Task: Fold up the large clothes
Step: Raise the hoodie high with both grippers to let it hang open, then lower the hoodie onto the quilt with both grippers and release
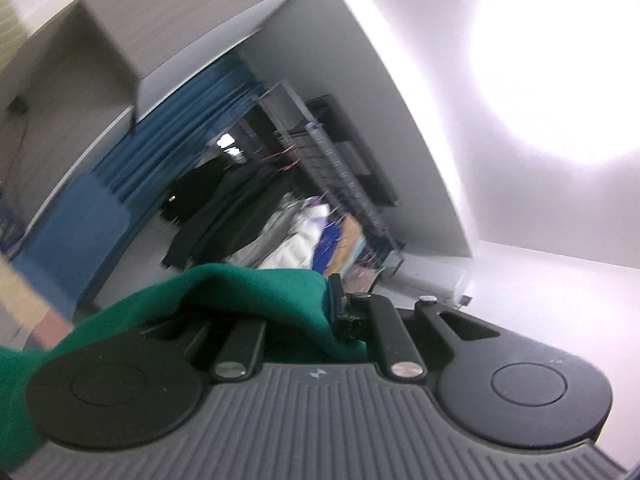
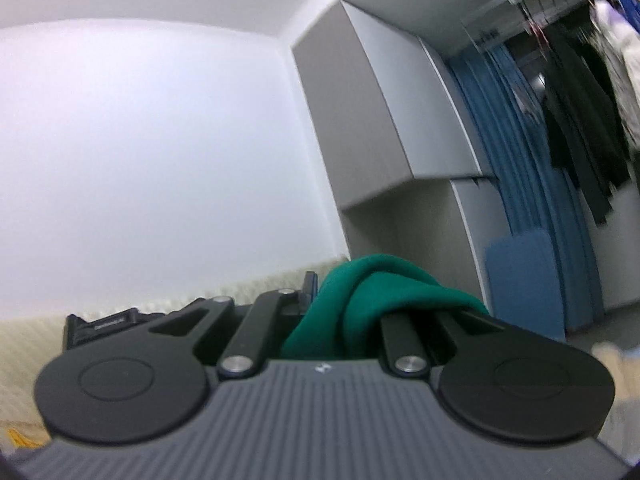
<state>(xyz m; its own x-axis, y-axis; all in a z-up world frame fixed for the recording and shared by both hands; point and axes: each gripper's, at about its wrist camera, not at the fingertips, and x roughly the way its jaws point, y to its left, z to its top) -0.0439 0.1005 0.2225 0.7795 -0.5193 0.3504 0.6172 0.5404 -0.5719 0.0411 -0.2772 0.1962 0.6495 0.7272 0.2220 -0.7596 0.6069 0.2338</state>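
Green garment is up in the air, pinched at two spots, one per gripper. No table or floor under it in either view.

Left gripper: jaws closed down narrow on a fold of the green cloth. One black fingertip pokes up at the cloth's right edge; the other finger is buried under fabric. Cloth drapes off to the left over the linkage and drops out of the frame at lower left. Left view is rolled hard and motion-blurred.

Right gripper: jaws also closed narrow on the garment. Bunched fold sits between the fingers and spills right over the right-hand linkage bar. Left fingertip shows just beside the cloth, touching it; right finger is hidden under it.

Background, left view: bright ceiling light blowing out the upper right, grey wardrobe, blue curtain, clothes rack with dark and light garments hanging. Probably a cardboard box near the rack's end, too blurred to be sure.

Right view: white wall, the same grey wardrobe, blue curtain, dark hanging clothes at upper right, cream textured surface low on the left.
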